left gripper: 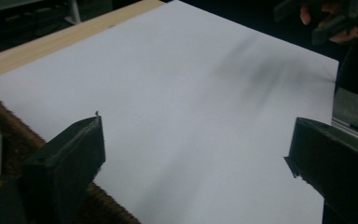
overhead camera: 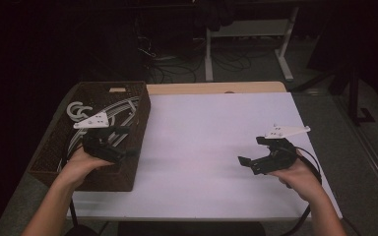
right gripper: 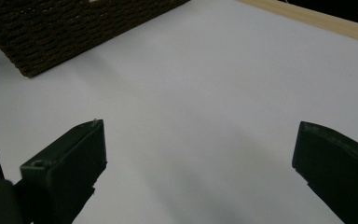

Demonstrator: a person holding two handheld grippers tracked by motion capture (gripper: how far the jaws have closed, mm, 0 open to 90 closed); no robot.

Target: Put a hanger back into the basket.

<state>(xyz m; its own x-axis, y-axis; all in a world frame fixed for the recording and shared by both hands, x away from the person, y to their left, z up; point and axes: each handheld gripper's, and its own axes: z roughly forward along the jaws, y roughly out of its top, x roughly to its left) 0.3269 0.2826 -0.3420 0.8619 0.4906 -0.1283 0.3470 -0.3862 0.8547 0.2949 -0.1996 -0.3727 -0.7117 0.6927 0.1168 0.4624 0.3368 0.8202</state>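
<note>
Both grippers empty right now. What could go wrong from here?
1. The left gripper hovers open over the woven basket's right wall; reaching in, it may catch the rim or tip the basket.
2. The grey hangers inside lie tangled, so lifting one may drag others out.
3. The right gripper has its cable trailing near the table edge, which may snag.

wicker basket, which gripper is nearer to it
Left. The left gripper hovers over the near right part of the wicker basket, its jaws open and empty. The right gripper is apart from it, above the white sheet.
</note>
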